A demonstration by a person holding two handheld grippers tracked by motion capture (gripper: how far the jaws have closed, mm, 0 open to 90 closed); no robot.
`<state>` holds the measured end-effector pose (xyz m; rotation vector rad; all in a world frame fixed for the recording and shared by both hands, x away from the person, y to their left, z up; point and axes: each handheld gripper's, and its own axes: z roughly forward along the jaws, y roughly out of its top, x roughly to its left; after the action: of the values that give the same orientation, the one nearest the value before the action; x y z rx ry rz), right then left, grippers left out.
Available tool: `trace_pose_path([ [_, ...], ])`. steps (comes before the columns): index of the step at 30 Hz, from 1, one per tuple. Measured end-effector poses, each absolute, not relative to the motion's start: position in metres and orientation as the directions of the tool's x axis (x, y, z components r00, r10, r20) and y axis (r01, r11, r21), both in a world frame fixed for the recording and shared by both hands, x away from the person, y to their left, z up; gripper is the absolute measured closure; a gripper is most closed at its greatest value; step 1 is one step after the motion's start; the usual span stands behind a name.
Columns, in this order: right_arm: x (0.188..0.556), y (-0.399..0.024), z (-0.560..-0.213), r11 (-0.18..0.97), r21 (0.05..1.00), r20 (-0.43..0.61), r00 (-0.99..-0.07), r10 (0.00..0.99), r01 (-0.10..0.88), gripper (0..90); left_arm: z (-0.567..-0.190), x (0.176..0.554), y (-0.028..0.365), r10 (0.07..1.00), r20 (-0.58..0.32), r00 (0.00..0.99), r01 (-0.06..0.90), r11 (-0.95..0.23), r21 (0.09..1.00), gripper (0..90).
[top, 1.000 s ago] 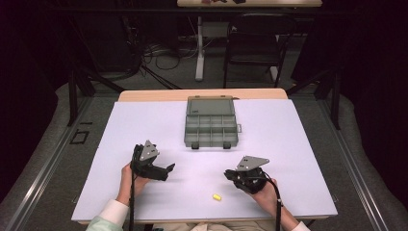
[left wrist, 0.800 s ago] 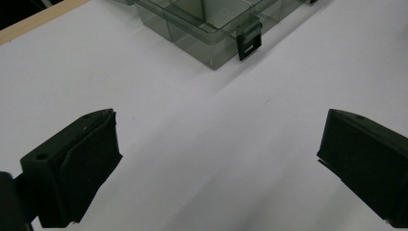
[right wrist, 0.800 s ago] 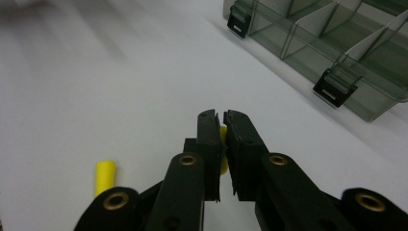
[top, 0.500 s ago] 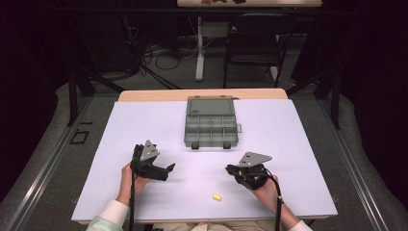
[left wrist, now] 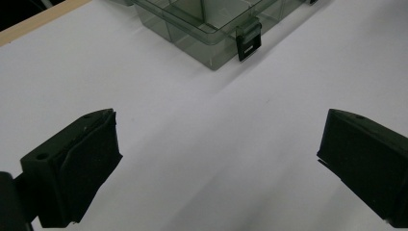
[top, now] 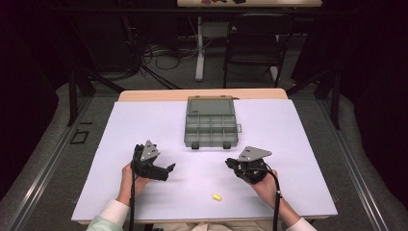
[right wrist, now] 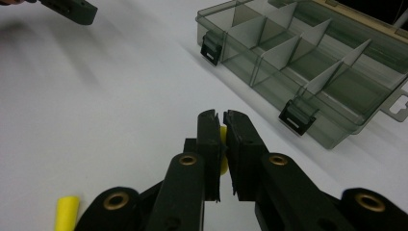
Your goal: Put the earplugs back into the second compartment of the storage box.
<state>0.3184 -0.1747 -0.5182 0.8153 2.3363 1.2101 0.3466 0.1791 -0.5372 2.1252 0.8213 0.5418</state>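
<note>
The white table (top: 144,125) carries a grey-green clear compartment box (top: 211,129) at its far middle, lid laid open behind it and its two black latches turned toward the person; in the right gripper view its divided cells (right wrist: 308,62) lie ahead and to the right of the jaws, near but not touching. The coming move looks like a carry to that box, so what counts is that the box sits forward of the right gripper (top: 234,164), between the two hands, while the left gripper (top: 169,168) hovers low over the table on the other side of it. The left gripper's jaws stand spread wide, with only bare table between them and a corner of the box with one latch (left wrist: 248,42) beyond. The right gripper (right wrist: 221,122) has its jaws pressed nearly together on a small yellow piece (right wrist: 223,135), which shows as a sliver in the narrow gap between the pads, running along the jaws; its exact shape is hidden. A second small yellow cylinder (top: 216,197) lies loose on the table near the front edge, between the hands and somewhat nearer the right one; in the right gripper view it sits (right wrist: 66,211) low and to the left of the jaws, clear of them, its long axis roughly upright in that view.
</note>
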Motion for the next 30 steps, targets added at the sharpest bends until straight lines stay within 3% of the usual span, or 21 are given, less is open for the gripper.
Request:
trace_pose_path([
  [30, 0.342, -0.164, -0.503, 0.456, 0.842, -0.097, -0.751, 0.654, 0.288, 84.1, -0.536, 0.346, 0.18, 0.705, 0.108, 0.701, 0.367, -0.487, 0.792, 0.0],
])
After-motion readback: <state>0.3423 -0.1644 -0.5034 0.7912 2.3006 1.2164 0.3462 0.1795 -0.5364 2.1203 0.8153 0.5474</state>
